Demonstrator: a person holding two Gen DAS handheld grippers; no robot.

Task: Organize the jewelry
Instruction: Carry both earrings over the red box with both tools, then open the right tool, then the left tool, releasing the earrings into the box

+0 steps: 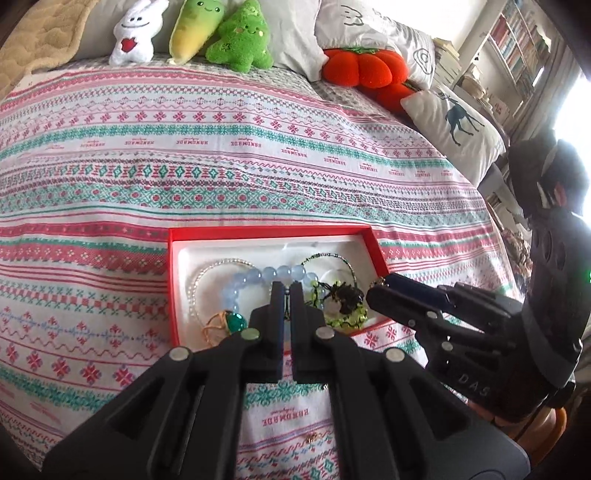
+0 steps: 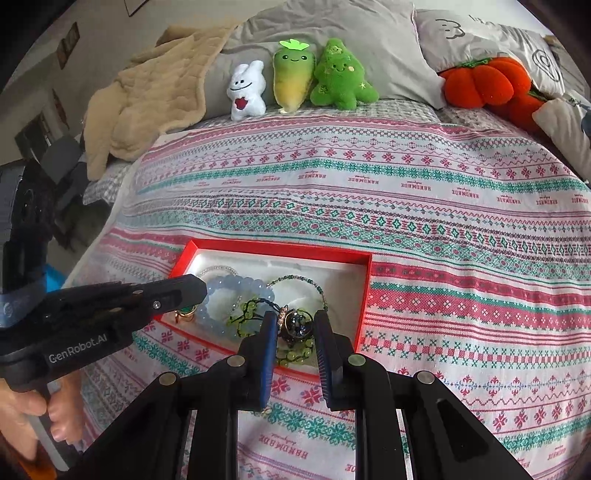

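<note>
A: 2 grippers are hanging over the box. The left gripper (image 1: 287, 291) is keeping its jaws pressed together with nothing visible between them, tips over the blue bead bracelet (image 1: 258, 280).

B: And the right gripper (image 2: 295, 325)?

A: Its jaws are standing a little apart. A dark round pendant (image 2: 297, 326) is showing in the gap, but I cannot tell whether the pads are touching it.

B: Where is the jewelry lying?

A: Inside the red box (image 1: 266, 232) with its white lining, on the patterned bedspread (image 1: 221, 147). In the left wrist view, a clear bead bracelet (image 1: 199, 280) is sitting at 9 o'clock from the tips, a green stone ring (image 1: 225, 323) at 8 o'clock, and a green bead strand (image 1: 343, 323) at 3 o'clock.

B: Further out?

A: At 12 o'clock, 3 plush toys, a white one (image 1: 133, 37), a yellow-green one (image 1: 195, 27) and a green tree (image 1: 242, 38), are leaning on grey pillows (image 1: 295, 33). An orange pumpkin cushion (image 1: 364, 68) is lying at 1 o'clock.
</note>
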